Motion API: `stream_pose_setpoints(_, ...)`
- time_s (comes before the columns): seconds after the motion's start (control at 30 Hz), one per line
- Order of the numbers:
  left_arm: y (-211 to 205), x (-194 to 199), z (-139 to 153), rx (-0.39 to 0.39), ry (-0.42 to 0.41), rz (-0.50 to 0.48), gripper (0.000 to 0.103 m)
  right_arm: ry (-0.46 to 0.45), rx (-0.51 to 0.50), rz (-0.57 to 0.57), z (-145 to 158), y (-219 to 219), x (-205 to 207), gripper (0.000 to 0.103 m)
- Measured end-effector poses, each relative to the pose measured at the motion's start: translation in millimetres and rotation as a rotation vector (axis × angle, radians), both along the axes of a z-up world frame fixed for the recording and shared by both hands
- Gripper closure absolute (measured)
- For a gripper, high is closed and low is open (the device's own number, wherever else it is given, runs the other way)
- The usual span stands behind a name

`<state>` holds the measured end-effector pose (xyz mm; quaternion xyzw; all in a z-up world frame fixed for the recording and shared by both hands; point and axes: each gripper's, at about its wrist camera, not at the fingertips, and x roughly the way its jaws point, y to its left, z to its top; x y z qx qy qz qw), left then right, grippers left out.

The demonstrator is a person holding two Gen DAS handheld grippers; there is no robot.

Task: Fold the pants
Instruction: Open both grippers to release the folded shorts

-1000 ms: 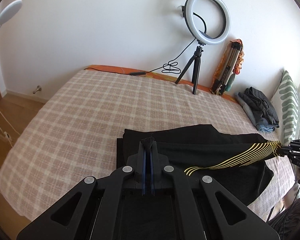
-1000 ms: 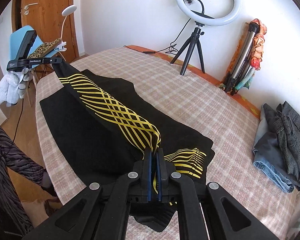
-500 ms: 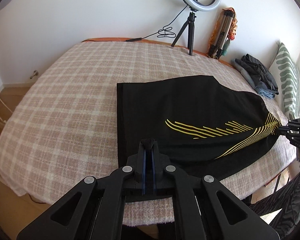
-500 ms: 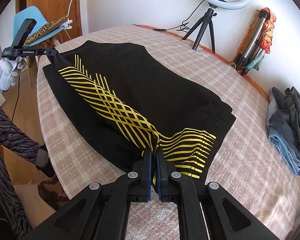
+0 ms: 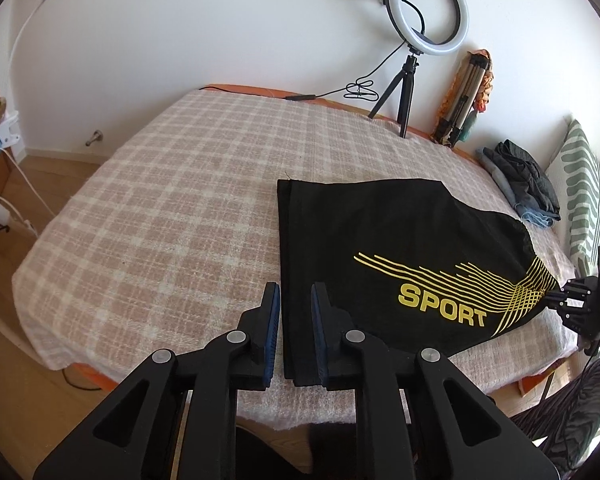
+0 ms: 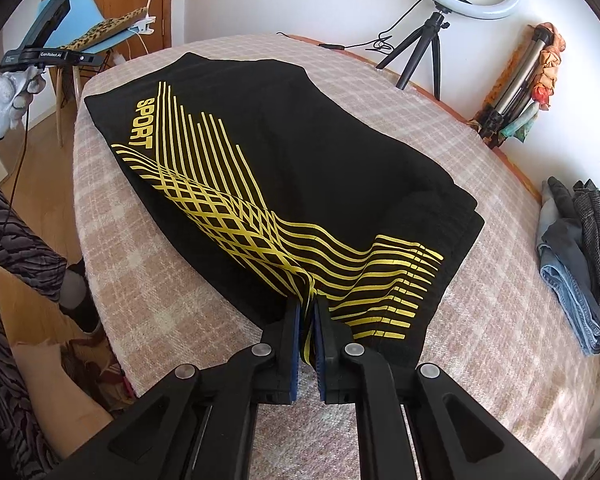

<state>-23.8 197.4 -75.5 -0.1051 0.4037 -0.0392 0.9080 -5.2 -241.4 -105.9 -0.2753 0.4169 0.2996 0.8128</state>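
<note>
My black pants with yellow stripes (image 5: 380, 248) lie on the checked pink bed (image 5: 180, 208); behind them the white ring light (image 5: 424, 8), right (by the wall) a grey clothes pile (image 5: 524, 184).

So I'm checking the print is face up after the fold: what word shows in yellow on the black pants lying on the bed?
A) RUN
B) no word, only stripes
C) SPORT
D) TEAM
C: the black pants lie flat on the checked blanket, and yellow capitals reading SPORT sit beside the yellow stripes, legible in both wrist views.
</note>
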Motion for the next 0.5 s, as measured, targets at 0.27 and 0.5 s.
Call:
stream_pose_setpoints(0.27, -53.6, 29.7, 4.5, 0.026, -0.002, -0.113, 0.089, 0.036, 0.115, -0.06, 19.8, -21.1, -6.6, 0.068)
stream_pose_setpoints(0.5, -127.1, 45.2, 14.6, 0.044, -0.028, -0.279, 0.07, 0.067, 0.411, -0.276, 52.0, -81.9, 12.4, 0.048)
